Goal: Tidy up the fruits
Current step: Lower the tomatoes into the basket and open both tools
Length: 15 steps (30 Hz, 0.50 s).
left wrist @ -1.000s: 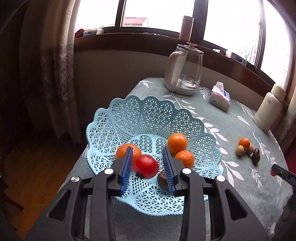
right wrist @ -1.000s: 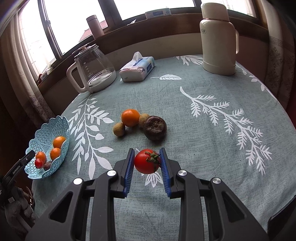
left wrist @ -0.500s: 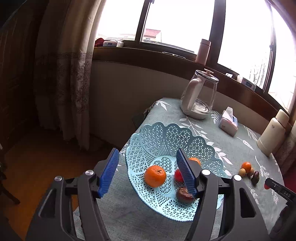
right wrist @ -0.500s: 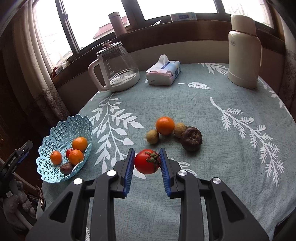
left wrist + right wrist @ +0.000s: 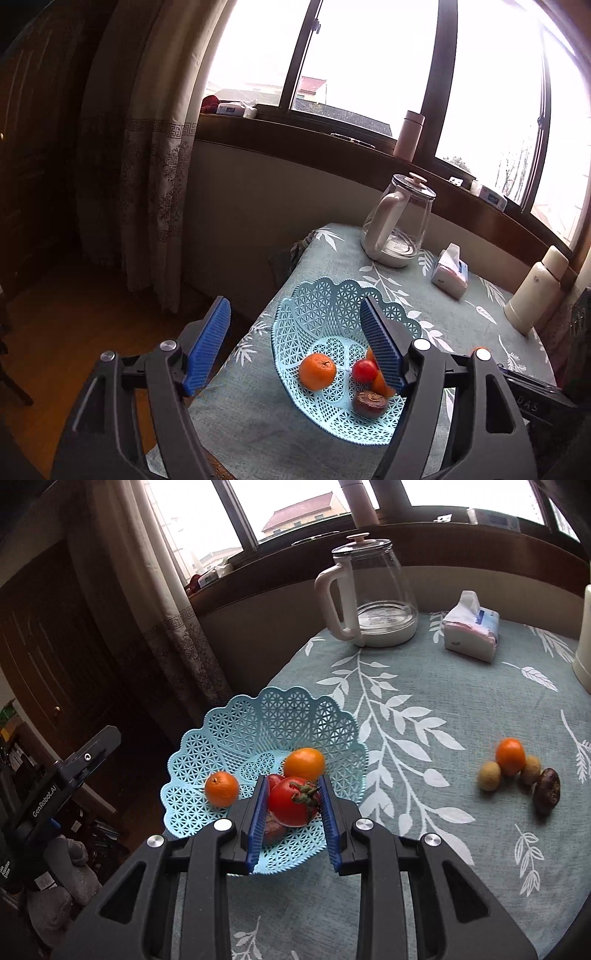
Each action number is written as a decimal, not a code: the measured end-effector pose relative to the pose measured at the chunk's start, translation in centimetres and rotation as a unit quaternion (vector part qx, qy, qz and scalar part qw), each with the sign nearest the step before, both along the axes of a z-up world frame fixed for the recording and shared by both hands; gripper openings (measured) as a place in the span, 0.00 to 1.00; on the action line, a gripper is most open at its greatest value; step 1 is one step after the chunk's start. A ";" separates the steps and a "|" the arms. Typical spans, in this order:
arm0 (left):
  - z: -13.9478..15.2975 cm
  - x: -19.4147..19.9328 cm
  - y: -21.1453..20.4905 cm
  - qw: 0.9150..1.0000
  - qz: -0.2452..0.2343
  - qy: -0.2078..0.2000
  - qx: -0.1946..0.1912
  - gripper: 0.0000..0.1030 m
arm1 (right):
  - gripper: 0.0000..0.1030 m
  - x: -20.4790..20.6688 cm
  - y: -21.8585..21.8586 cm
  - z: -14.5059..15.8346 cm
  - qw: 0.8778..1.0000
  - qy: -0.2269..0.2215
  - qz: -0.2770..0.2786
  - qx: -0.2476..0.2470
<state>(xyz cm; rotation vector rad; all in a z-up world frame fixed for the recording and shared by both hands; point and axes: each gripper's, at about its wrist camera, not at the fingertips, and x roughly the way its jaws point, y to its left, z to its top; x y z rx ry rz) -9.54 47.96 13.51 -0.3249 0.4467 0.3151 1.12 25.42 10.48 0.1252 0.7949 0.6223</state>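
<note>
We held our right claw [image 5: 291,805] clamped on a tomato [image 5: 292,800] above the blue basket [image 5: 258,720]; our left claw [image 5: 295,347] gaped wide, empty.

A round bench under a teal cloth with white leaf print [image 5: 424,686] carries a clear glass kettle with a cream handle and base [image 5: 369,590] at 12 o'clock, a soft white tissue pack [image 5: 471,627] at 1 o'clock, and a cream thermos flask [image 5: 537,291] beyond; a patterned beige curtain [image 5: 147,155] hangs at 10 o'clock
</note>
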 end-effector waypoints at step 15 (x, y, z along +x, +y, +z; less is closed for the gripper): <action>1.1 -1.5 1.8 1.000 0.011 -0.020 -0.013 0.77 | 0.28 -0.5 8.2 -2.6 0.996 0.046 0.069 -0.016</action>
